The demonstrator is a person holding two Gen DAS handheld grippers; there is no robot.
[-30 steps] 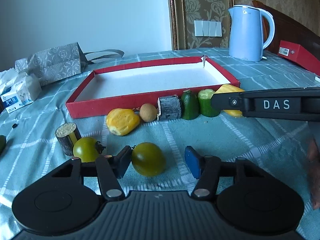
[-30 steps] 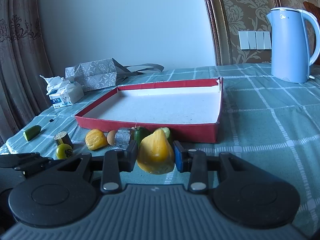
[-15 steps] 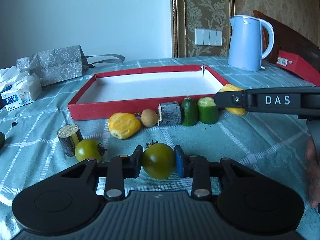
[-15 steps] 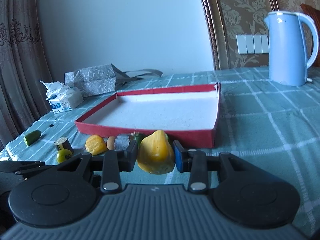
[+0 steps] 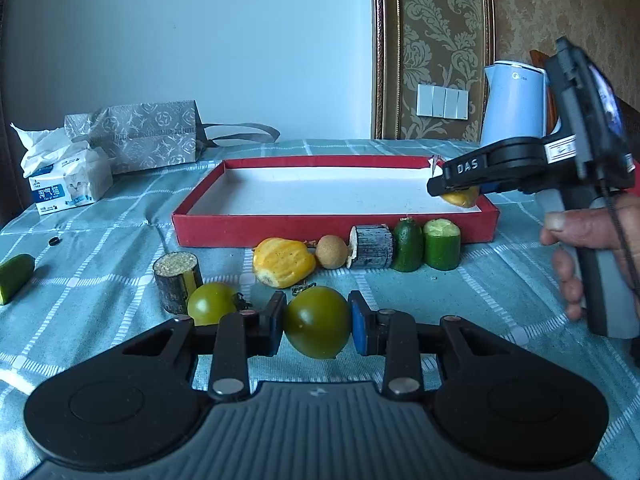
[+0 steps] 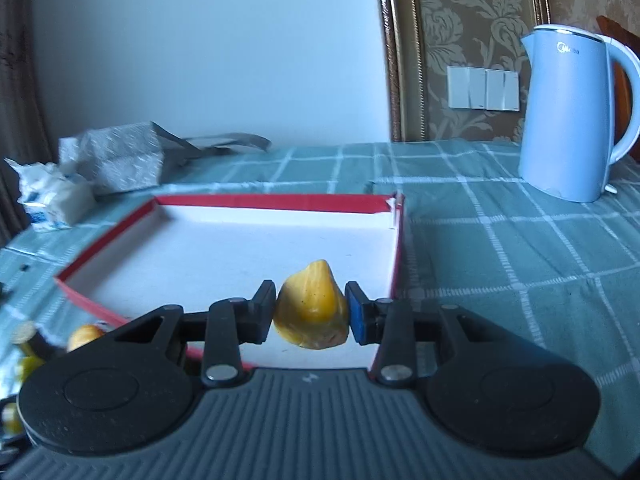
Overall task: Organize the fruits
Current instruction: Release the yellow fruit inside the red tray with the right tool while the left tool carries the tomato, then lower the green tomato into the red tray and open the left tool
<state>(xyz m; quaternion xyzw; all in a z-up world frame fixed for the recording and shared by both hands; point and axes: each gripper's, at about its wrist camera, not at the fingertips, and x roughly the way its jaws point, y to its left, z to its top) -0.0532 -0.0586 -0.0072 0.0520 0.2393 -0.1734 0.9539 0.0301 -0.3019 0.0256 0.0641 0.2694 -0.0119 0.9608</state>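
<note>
My right gripper [image 6: 311, 312] has carried its waxy, pointed yellow fruit [image 6: 310, 312] up over the red cardboard tray [image 6: 224, 202] — clamped. My left gripper [image 5: 317, 323] now pinches a smooth round green tomato [image 5: 317, 326] between its pads.

You're in a home: a checked tablecloth [image 6: 500, 232] with a blue kettle [image 6: 568, 116] on it, damask wallpaper [image 6: 472, 28] and light switches [image 6: 482, 88] behind the kettle.
</note>
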